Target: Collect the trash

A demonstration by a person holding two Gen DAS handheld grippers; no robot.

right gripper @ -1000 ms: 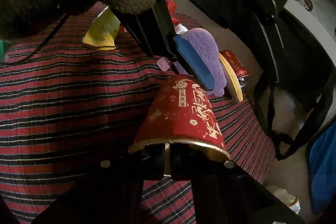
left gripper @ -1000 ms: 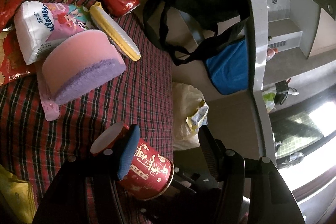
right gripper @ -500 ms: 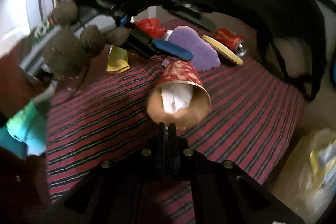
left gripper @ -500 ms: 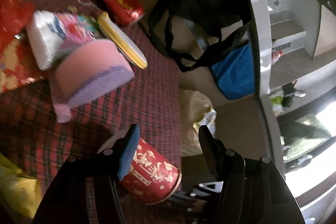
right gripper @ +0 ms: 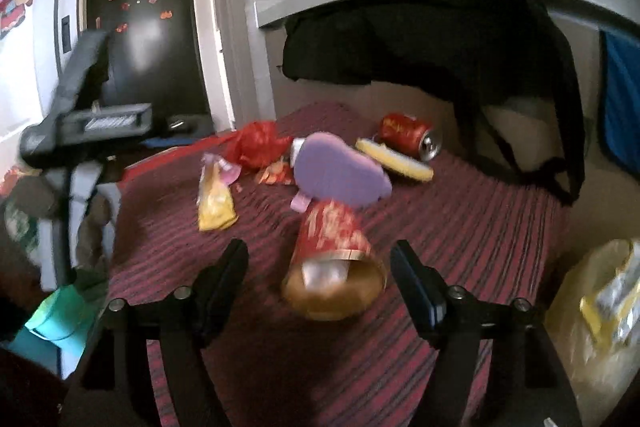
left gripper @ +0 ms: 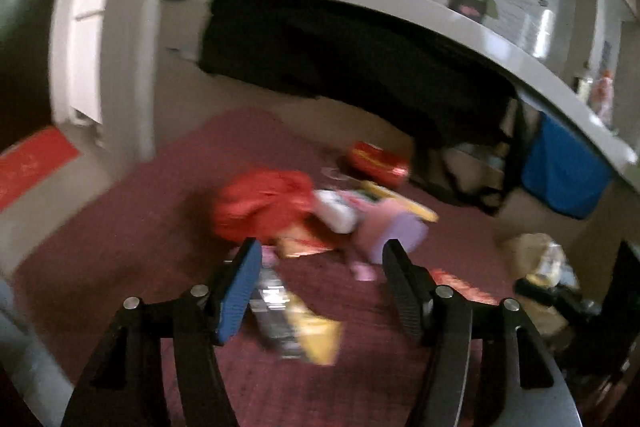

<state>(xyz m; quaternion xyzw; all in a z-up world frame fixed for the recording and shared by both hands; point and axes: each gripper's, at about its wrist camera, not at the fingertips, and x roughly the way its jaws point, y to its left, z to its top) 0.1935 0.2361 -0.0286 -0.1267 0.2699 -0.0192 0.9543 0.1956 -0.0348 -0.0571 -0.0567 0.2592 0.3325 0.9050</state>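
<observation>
Items on a bench [right gripper: 460,227] covered in red-and-dark striped cloth, both views motion-blurred.

Right gripper [right gripper: 320,275] — fingers spread wide, gripping nothing. Lying on its side on the cloth in the gap between them, touching neither: one red paper cup [right gripper: 332,251] with gold rim and gold print, mouth toward the camera, something pale inside that is too blurred to name.

Left gripper [left gripper: 320,279] — fingers likewise parted and empty, one faced with a blue pad [left gripper: 240,291]. Below and between them on the cloth, a yellow-and-silver snack wrapper [left gripper: 296,323], flat and crumpled.

Remaining items, right wrist view:
- Purple sponge [right gripper: 340,171], just behind the cup's base, apparently touching it.
- Yellow brush-like object [right gripper: 396,163], long and lying flat, beside the sponge.
- Red drink can [right gripper: 408,139] on its side, open end toward the right, just behind the yellow object.
- Crumpled red plastic bag [right gripper: 256,143], at the far side of the cloth, left of the sponge.
- Yellow snack packet [right gripper: 216,203], flat, well left of the cup.
- Small red-and-gold wrapper [right gripper: 276,173], between the red bag and the sponge.

Off the bench: a yellowish plastic bag [right gripper: 596,311] holding wrappers, low at the right edge; black fabric [right gripper: 420,39] hanging from a grey shelf behind; blue cloth [right gripper: 620,107] at far right.
</observation>
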